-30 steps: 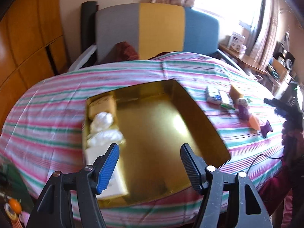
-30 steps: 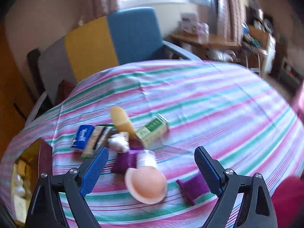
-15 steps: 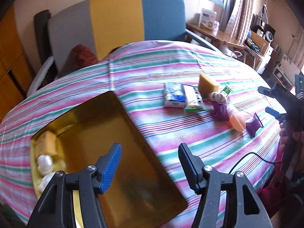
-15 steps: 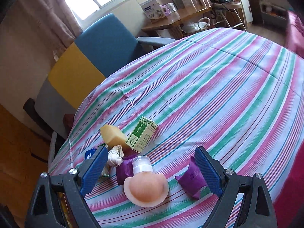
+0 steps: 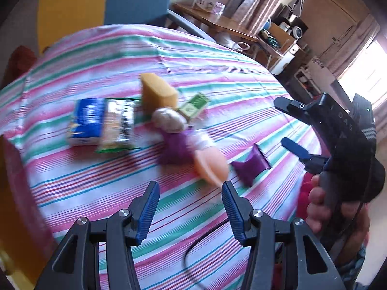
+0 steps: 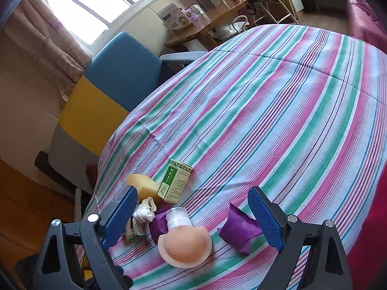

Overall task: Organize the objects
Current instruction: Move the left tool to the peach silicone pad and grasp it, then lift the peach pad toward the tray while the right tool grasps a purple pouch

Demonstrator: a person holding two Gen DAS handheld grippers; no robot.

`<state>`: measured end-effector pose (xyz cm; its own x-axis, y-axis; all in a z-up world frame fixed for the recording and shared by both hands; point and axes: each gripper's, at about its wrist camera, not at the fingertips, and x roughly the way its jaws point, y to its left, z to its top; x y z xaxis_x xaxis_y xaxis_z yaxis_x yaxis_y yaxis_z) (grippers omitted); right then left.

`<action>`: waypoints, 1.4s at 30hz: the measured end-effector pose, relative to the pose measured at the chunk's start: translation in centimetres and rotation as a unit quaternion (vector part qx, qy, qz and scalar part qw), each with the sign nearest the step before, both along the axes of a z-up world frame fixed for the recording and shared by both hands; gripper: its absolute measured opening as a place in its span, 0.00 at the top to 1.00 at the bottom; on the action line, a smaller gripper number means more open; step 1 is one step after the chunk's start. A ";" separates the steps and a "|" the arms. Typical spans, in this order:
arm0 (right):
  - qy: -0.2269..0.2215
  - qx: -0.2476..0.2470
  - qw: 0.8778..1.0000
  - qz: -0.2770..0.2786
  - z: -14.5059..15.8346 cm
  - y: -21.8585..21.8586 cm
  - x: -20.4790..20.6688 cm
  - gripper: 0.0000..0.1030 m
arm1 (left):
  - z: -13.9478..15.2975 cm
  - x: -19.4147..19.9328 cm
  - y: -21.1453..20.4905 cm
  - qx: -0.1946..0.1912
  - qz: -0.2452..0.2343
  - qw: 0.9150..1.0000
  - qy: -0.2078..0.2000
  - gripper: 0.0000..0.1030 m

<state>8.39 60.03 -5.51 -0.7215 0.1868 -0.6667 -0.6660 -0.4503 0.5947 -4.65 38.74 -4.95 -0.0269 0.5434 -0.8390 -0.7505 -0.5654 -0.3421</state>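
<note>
A cluster of small objects lies on the striped tablecloth (image 6: 278, 111): a yellow sponge (image 5: 157, 91), a green box (image 6: 174, 183), a blue packet (image 5: 87, 120), a foil packet (image 5: 118, 125), a white cloth ball (image 5: 169, 119), a purple pouch (image 6: 240, 227) and a peach cup with a white lid (image 6: 185, 241). My left gripper (image 5: 191, 207) is open and empty, just short of the peach cup (image 5: 212, 166). My right gripper (image 6: 193, 213) is open and empty, its fingers on either side of the cup and the pouch; it also shows in the left wrist view (image 5: 290, 125).
The gold tray's edge (image 5: 9, 169) shows at the far left. A blue, yellow and grey chair (image 6: 108, 91) stands behind the table. A cluttered wooden desk (image 6: 210, 21) stands by the window. A black cable (image 5: 200, 244) hangs at the table's near edge.
My left gripper has swung right, away from the gold tray, toward the cluster of objects. My right gripper has moved closer over the peach cup. Both stayed open.
</note>
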 end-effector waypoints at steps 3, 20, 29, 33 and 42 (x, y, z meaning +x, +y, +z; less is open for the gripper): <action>0.002 -0.003 1.000 0.000 -0.1 0.1 0.1 0.10 | -1.2 0.2 2.5 -0.004 -0.006 1.000 -0.015 0.48; -0.010 -0.010 1.000 -0.005 -0.6 0.5 0.1 0.10 | -5.8 0.3 5.4 -0.005 0.001 0.999 -0.049 0.61; -0.097 -0.019 0.995 0.001 -2.6 0.9 -0.9 0.12 | -1.2 1.7 -0.6 0.032 -0.004 0.999 -0.016 0.62; -0.135 -0.032 0.990 0.015 -3.8 0.8 -1.4 0.12 | 0.6 2.6 -3.1 0.045 -0.005 0.999 -0.001 0.62; -0.184 -0.044 0.982 0.012 -5.2 0.6 -1.2 0.17 | 2.7 2.7 -9.7 0.069 0.041 0.997 0.023 0.62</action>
<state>7.20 60.68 -10.71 -0.4327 0.1021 -0.8957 -0.8328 -0.4259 0.3537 -1.93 29.06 -2.21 -0.1118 0.6487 -0.7528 -0.7209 -0.5743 -0.3878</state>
